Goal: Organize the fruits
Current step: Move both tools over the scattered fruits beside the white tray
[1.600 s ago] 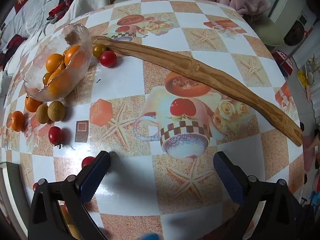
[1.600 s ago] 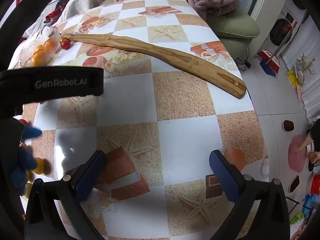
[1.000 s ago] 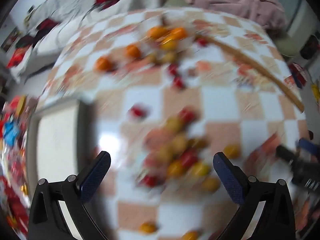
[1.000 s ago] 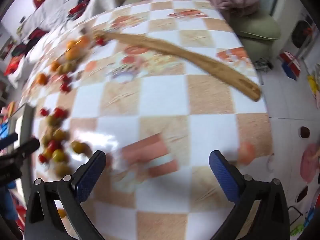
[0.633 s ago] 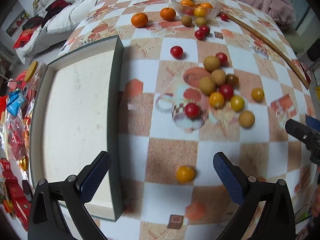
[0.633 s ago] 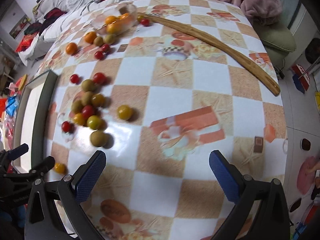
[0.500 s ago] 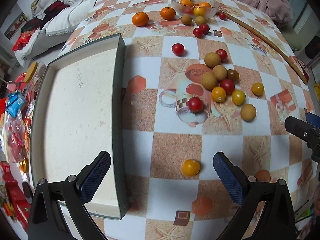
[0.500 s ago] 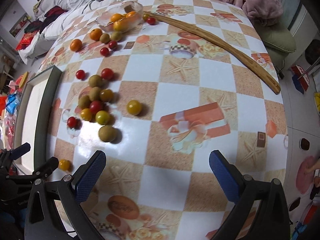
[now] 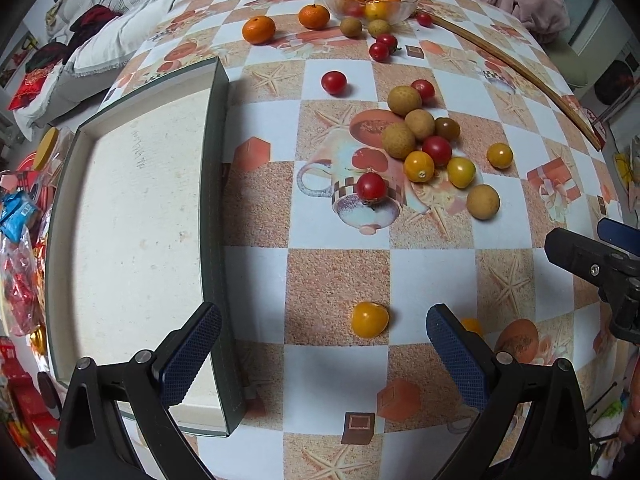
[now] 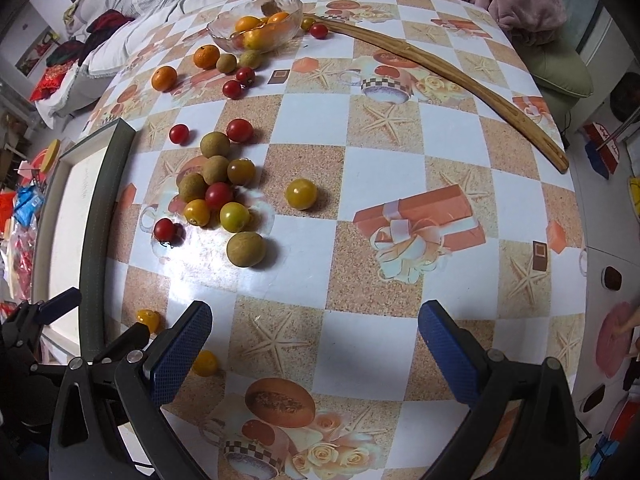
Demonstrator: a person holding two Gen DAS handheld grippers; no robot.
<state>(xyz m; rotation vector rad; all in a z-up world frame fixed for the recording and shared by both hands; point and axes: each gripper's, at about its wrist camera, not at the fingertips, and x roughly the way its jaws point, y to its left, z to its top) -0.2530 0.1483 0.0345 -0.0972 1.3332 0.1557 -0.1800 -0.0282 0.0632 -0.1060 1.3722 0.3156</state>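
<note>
Several small fruits lie loose on the checked tablecloth: red tomatoes, yellow tomatoes and tan longans in a cluster (image 9: 424, 140) that also shows in the right wrist view (image 10: 218, 192). A yellow tomato (image 9: 369, 319) lies just ahead of my left gripper (image 9: 320, 348), which is open and empty. Two oranges (image 9: 259, 29) lie near a glass bowl (image 9: 366, 0) of fruit at the far end. My right gripper (image 10: 314, 344) is open and empty above bare cloth. A lone longan (image 10: 245, 249) lies ahead of it to the left.
A shallow dark-rimmed tray (image 9: 212, 200) with a white bottom lies at the left. A long curved wooden stick (image 10: 460, 80) lies across the far right. The right gripper's body (image 9: 596, 264) shows at the left view's right edge. Bedding and clothes lie beyond the table.
Both grippers pulled back from the far end of the table to the near end, bringing the tray and fruit cluster into view. In the last half second they shifted only slightly.
</note>
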